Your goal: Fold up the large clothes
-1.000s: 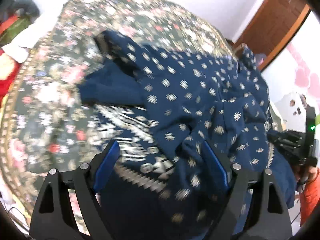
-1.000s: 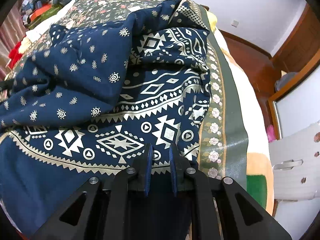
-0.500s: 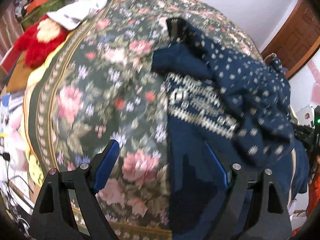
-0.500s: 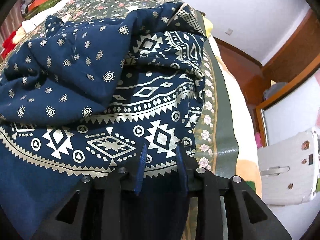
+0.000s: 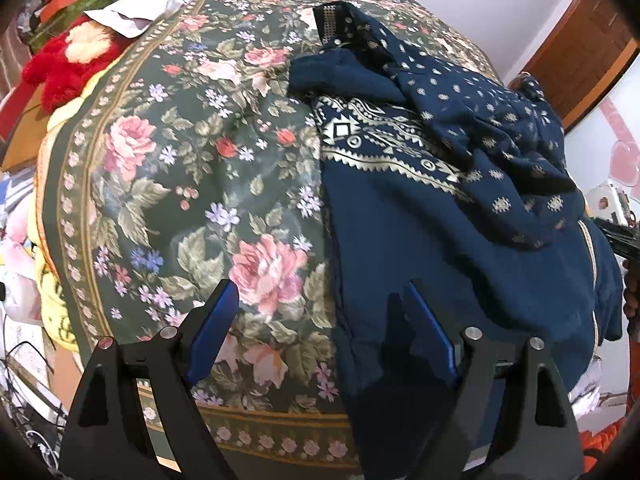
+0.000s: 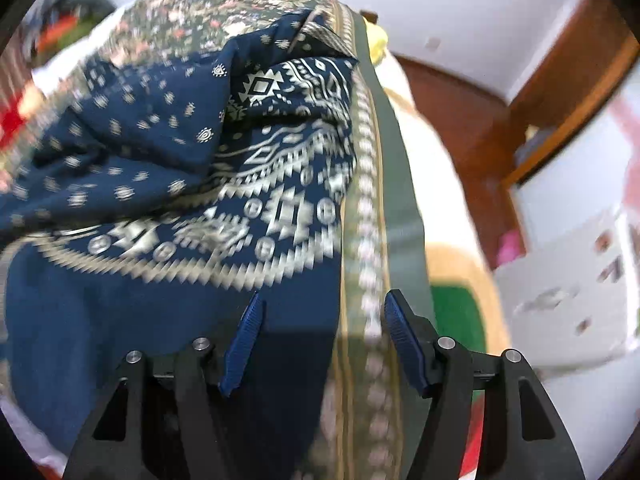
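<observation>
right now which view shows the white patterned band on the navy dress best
The left wrist view: the patterned band on the navy dress is sharp there, part-covered by a dotted fold. The right wrist view shows more of the band, closer, but motion-blurred.

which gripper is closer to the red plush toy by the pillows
Left. The left gripper is open over the floral bedspread, on the bed's side where the red plush toy lies. The right gripper is open at the opposite edge, beyond the navy garment.

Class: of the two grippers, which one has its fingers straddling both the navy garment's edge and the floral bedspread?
Both do: the left gripper and the right gripper each straddle the navy garment and floral bedspread.
</observation>
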The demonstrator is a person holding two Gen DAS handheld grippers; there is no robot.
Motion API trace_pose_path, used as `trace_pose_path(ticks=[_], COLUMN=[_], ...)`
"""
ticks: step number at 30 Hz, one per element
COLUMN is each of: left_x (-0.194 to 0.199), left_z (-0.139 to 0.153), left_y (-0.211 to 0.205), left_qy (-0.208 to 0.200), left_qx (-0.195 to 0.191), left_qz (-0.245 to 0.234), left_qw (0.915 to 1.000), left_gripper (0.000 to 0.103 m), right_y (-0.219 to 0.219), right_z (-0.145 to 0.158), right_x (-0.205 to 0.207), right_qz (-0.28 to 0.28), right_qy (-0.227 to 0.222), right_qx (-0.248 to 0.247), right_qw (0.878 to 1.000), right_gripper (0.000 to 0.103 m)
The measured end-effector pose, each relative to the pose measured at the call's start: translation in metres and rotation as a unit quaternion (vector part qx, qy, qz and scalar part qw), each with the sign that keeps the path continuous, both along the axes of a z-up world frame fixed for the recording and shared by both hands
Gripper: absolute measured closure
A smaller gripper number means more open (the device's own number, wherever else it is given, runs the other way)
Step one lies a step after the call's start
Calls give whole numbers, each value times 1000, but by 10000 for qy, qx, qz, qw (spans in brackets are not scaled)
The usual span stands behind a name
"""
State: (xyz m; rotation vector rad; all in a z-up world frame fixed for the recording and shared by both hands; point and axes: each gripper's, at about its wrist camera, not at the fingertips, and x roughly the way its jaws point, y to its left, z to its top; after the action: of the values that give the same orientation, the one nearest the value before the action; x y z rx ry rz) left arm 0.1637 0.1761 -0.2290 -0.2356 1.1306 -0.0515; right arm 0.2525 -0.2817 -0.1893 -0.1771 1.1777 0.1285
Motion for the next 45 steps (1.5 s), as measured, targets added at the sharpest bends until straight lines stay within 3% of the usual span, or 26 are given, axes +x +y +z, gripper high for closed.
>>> trace_pose_path(ticks=[5, 9, 13, 15, 18, 22, 24, 26, 27, 29, 35, 41, 45], left_x=[-2, -2, 2, 2, 2, 5, 7, 9, 11, 14, 30, 62, 95], left_z=[-19, -30, -37, -39, -35, -23, -15, -8, -4, 5, 46, 97, 115], left_y=[-5, -7, -6, -8, -17, -30, -40, -49, -55, -64, -71, -61, -51], left_qy=[258, 359, 539, 548, 477, 336, 224, 82, 13, -116, -693, -1222, -1389], left_qx=[-588, -861, -1558, -1710, -1649, -1505, -1321, -1073, -943, -728, -635, -927, -1089], left_qz=[-99, -12, 87, 69, -35, -286, -439, -560, -620, -681, -664, -587, -419], left_qw=[9979, 9956, 9863, 9837, 9851, 9876, 9900, 9926, 9936, 9950, 9934, 9864, 9834], left_gripper=[18, 18, 18, 18, 23, 47, 58, 76, 81, 92, 97, 97, 97], right_y=[-31, -41, -36, -37, -34, -19, -9, -4, -1, 1, 15, 24, 27], right_z=[11, 9, 5, 6, 8, 10, 8, 8, 8, 9, 19, 54, 73], right_x=[-28, -47, -57, -61, -67, -67, -66, -63, -60, -54, -36, -8, 31], right_qz=[-416, -512, -530, -578, -490, -218, -115, -75, -43, 18, 243, 411, 345], right_qy=[293, 606, 600, 583, 581, 500, 355, 264, 233, 186, -48, -537, -862], right_qx=[1071, 1931, 2038, 2138, 2379, 2411, 2365, 2422, 2440, 2461, 2566, 2792, 2796], right_qw=[9930, 9780, 9757, 9734, 9683, 9690, 9709, 9698, 9695, 9691, 9662, 9578, 9556], right_gripper=[40, 40, 38, 38, 38, 38, 44, 62, 65, 84, 89, 89, 89])
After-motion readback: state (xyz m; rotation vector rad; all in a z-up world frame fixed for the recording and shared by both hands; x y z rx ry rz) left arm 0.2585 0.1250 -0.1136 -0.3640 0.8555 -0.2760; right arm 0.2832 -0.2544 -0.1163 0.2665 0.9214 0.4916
